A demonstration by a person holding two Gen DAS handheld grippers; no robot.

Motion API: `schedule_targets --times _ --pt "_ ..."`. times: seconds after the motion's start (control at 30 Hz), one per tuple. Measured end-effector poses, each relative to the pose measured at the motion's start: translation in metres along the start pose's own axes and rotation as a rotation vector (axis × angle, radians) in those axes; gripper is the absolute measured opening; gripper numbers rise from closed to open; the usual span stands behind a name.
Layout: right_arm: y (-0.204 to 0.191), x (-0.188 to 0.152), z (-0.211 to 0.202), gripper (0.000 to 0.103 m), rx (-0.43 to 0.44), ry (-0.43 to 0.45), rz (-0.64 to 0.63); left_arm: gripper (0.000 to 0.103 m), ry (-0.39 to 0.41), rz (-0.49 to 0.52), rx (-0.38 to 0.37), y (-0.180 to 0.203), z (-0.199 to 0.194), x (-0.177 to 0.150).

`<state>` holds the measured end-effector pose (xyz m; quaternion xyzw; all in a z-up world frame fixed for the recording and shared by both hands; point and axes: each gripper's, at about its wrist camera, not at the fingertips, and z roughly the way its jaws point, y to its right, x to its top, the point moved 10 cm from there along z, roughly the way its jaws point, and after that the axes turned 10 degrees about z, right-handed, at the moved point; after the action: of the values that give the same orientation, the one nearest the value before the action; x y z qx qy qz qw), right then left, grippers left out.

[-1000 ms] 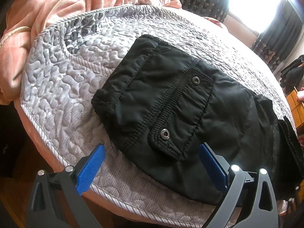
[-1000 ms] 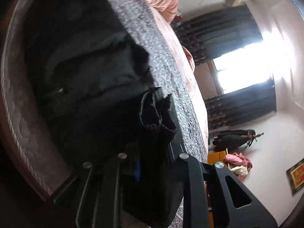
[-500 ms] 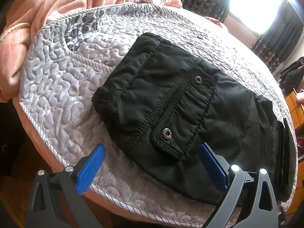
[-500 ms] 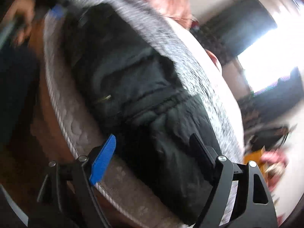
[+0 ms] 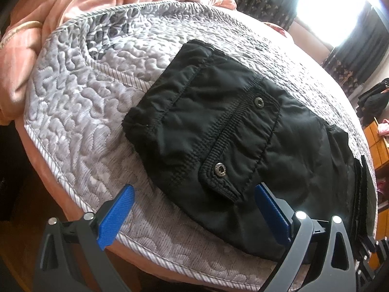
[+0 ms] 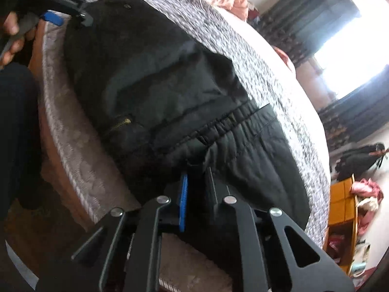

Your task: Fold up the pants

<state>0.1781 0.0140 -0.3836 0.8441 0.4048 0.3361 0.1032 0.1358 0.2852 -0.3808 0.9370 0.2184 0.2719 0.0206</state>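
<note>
Black pants (image 5: 231,133) lie folded on the grey quilted bed cover (image 5: 80,102), a pocket flap with two metal snaps on top. My left gripper (image 5: 194,189) hovers open at their near edge, one blue pad over the quilt and the other over the fabric, with nothing gripped. In the right wrist view the pants (image 6: 158,85) stretch away across the bed. My right gripper (image 6: 197,177) is closing its jaws on their near edge by the gathered waistband, with black cloth pinched between the pads. The left gripper (image 6: 60,12) shows at the far end, held by a hand (image 6: 12,29).
A crumpled pink blanket (image 5: 85,2) is piled at the back of the bed. The rounded bed edge with pale piping (image 5: 145,243) runs just under both grippers. An orange cabinet (image 6: 340,209) and dark curtains (image 6: 304,17) stand beyond the bed.
The right gripper held a bunch of black cloth, spread wide over the pants half a second ago, and has now closed on their near edge. The left gripper has stayed put and open.
</note>
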Motion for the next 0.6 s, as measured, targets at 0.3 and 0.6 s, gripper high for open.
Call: schedule_targets --times 0.3,0.6 --pt "-0.023 -0.017 -0.004 0.011 0.011 0.021 -0.122 0.099 -0.012 0.017 -0.001 0.006 0.005 0.002" --pt "0.008 0.013 -0.045 0.053 0.349 -0.004 0.173 0.099 0.034 -0.062 -0.073 -0.007 -0.013 0.003"
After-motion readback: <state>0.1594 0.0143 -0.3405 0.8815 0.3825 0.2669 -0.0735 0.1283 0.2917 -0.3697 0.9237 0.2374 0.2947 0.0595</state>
